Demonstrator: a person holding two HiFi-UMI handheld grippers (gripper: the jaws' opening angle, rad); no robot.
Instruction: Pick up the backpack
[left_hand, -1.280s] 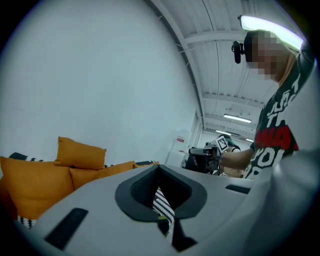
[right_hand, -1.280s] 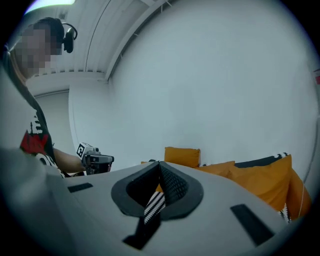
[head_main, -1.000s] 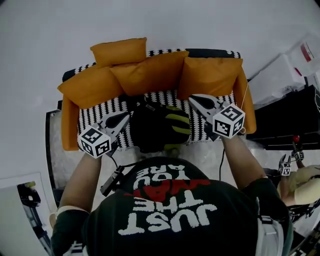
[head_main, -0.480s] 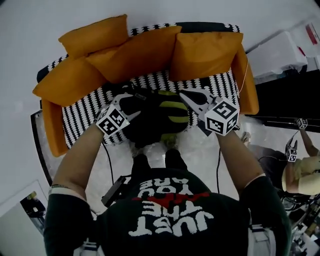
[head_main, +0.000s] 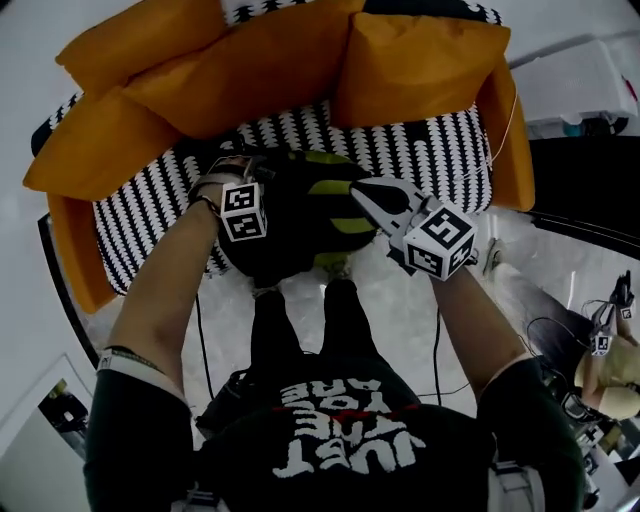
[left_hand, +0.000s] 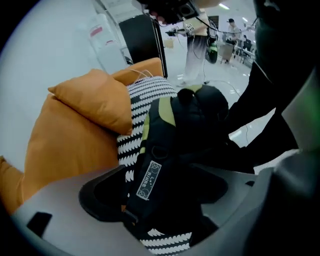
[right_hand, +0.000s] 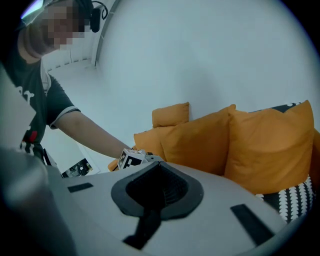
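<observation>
Backpack (head_main: 300, 215), black with yellow-green stripes, rests at the front edge of a black-and-white patterned sofa (head_main: 420, 150), directly at the person's twelve o'clock, with orange cushions (head_main: 420, 60) piled behind it. Over the past second the person has leaned in much closer. The left gripper (left_hand: 150, 195), which had been waiting off the bag's nine o'clock side, has swung onto its upper left corner. Its own view shows a black webbing strap (left_hand: 149, 175) with a small label running between the jaws, which look drawn in around it, gripping. The right gripper (head_main: 360, 190) has barely moved. It hovers at the bag's three o'clock edge with its jaws pressed together on nothing, tips just touching or just above the fabric; its view looks past the bag to the cushions. Judging from this, a hold on the left side looks made, but the bag is not yet lifted off the seat.
</observation>
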